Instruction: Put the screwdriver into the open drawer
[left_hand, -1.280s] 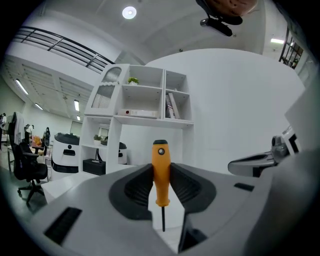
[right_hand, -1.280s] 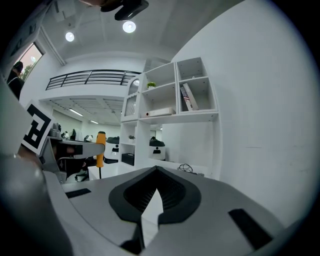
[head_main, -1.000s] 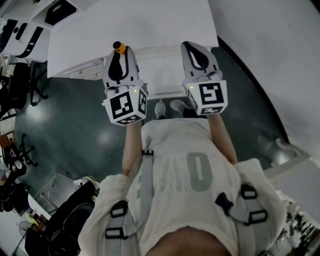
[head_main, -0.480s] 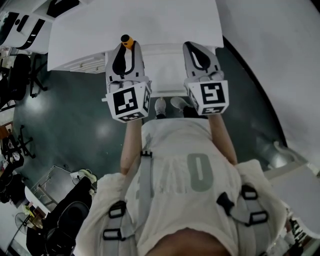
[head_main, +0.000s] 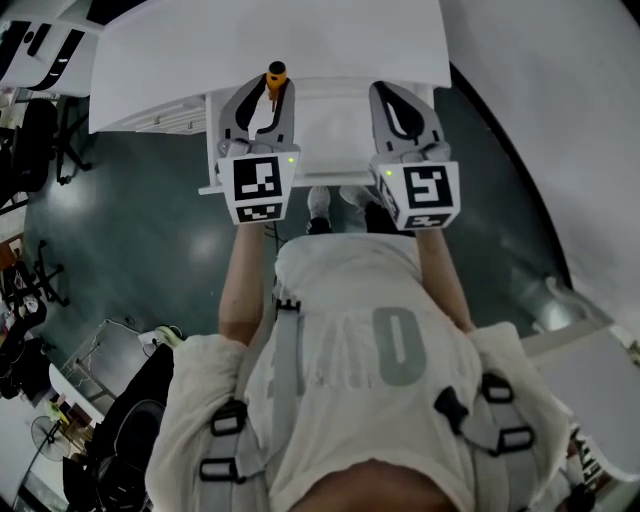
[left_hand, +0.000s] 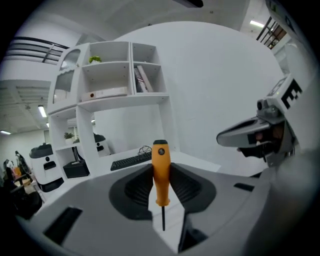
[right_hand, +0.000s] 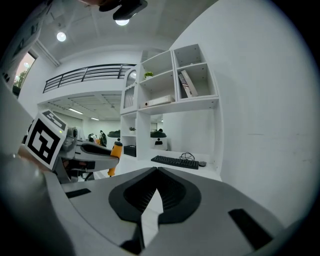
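Observation:
An orange-handled screwdriver (head_main: 275, 76) stands upright between the pads of my left gripper (head_main: 268, 88), which is shut on its handle. In the left gripper view the screwdriver (left_hand: 160, 167) has its black cap up and its thin shaft pointing down. The left gripper hangs over the left part of the open white drawer (head_main: 327, 130), which is pulled out from under the white desk (head_main: 260, 40). My right gripper (head_main: 396, 95) is over the drawer's right part. Its jaws meet at the tips with nothing between them, as the right gripper (right_hand: 155, 172) view shows.
On the desk lie a black keyboard (right_hand: 174, 161) and a cable, with a white shelf unit (left_hand: 112, 75) holding books behind. A white wall (head_main: 560, 120) curves round on the right. The person's shoes (head_main: 320, 208) show below the drawer front. Chairs (head_main: 35, 160) and clutter stand at the left.
My left gripper has moved right and further over the drawer, sinking and rolling so its marker cube faces the camera squarely, with the screwdriver still held. The right gripper has barely shifted.

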